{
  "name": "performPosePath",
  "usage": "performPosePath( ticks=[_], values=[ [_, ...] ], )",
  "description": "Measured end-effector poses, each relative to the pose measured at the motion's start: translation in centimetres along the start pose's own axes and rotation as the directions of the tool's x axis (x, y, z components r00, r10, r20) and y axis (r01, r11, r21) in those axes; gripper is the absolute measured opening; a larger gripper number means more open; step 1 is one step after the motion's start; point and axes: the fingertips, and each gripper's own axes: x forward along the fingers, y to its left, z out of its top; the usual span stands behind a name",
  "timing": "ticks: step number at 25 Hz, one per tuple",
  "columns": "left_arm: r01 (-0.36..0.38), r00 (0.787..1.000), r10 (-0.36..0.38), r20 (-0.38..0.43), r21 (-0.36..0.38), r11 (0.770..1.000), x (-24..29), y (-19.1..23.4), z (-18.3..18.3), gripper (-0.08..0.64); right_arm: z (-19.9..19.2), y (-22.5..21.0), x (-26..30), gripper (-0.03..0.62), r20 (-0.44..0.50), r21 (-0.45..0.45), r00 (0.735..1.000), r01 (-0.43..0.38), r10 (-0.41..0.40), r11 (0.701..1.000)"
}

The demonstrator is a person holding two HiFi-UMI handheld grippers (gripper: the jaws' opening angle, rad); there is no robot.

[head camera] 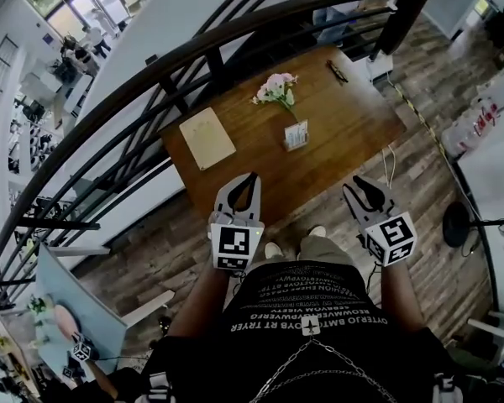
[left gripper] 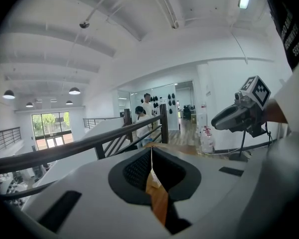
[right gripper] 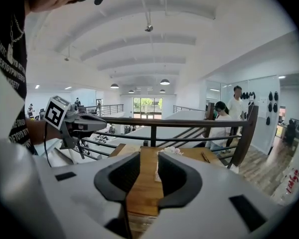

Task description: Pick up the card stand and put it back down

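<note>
Card stand (head camera: 296,135) sits ahead, framed between the open, empty right gripper's (head camera: 363,190) jaws; left gripper (head camera: 250,177) seemingly closed, empty

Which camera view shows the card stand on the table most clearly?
The head view: the card stand shows whole from above on the table, beside the flowers. The right gripper view shows only a pale edge of it past one jaw; the left gripper view shows a small pale bit in a narrow gap.
</note>
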Motion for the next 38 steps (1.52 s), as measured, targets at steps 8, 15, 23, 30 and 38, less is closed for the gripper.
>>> performPosePath(
  ticks=[8,15,23,30,38],
  values=[
    [-0.016,0.999,0.016,-0.027,0.003,1.000,2.3,-0.1,-0.3,0.029,-1.4,-2.8,2.4,0.104,-0.011,0.033,1.000,-0.019,0.019,0.999],
    [-0.065,0.996,0.065,-0.053,-0.013,0.998,6.6,1.1,0.3,0.029,-2.3,-6.6,7.2,0.104,-0.045,0.033,0.995,-0.087,0.088,0.996],
    [-0.102,0.993,0.099,-0.064,-0.031,0.994,12.2,2.5,1.5,0.029,-3.1,-11.3,12.7,0.104,-0.089,0.031,0.986,-0.138,0.140,0.990],
    [-0.133,0.985,0.126,-0.122,-0.055,0.990,16.5,3.1,0.1,0.029,-6.5,-14.1,17.8,0.117,-0.164,0.063,0.959,-0.223,0.231,0.973],
    [-0.169,0.971,0.152,-0.184,-0.081,0.982,18.0,3.9,-1.6,0.029,-11.5,-14.5,22.8,0.126,-0.261,0.091,0.912,-0.303,0.317,0.948]
  ],
)
